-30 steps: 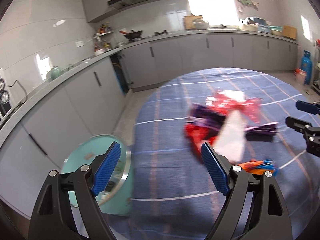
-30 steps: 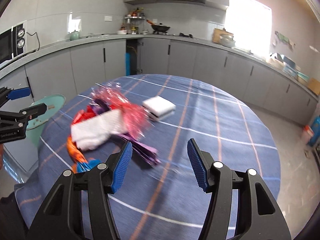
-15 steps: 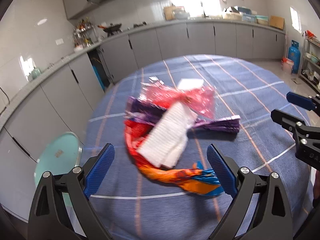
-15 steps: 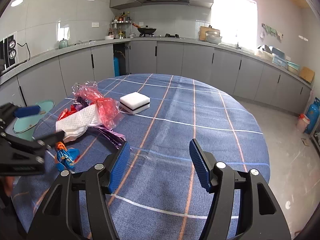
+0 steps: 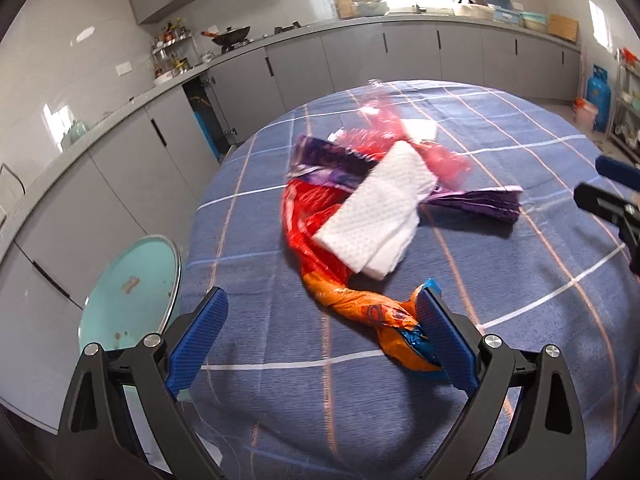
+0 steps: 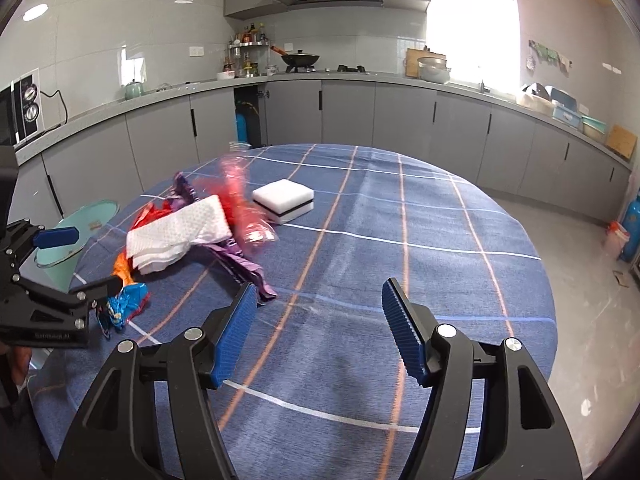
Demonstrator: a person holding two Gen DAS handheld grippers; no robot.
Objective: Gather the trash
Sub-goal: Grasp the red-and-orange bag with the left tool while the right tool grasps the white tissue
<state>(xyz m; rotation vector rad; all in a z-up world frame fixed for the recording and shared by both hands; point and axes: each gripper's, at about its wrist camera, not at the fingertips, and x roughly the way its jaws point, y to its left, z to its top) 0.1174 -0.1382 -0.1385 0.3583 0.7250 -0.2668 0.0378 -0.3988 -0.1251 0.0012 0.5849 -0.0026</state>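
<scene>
Two grippers are over a round tabletop (image 6: 440,240) covered with a blue checked cloth, and much of the trash pile on it is layered so that lower pieces show only in part. A white, dimpled paper towel (image 5: 376,212) lies folded on top, hiding the middle of a red plastic bag (image 5: 308,216) and a crinkled purple wrapper (image 5: 472,200); a pink, see-through film (image 5: 436,156) behind them is blurred and its outline is hard to read. A twisted orange and blue wrapper (image 5: 372,312) trails toward the left gripper (image 5: 320,340), whose jaws stand wide apart with nothing clamped; the wrapper's end lies against the inner face of its right pad, partly hidden behind it, and whether they touch I cannot tell. The right gripper (image 6: 316,332) has just been opening its jaws, which stand partly apart over bare cloth with nothing between them, its left finger close to the purple wrapper's tip. A white rectangular sponge (image 6: 284,200) with a dark middle layer lies just beside the pile. Beside the tabletop's edge is a pale green round lid or bin top (image 5: 128,280), cut off by the left gripper's finger; what is under it cannot be seen.
</scene>
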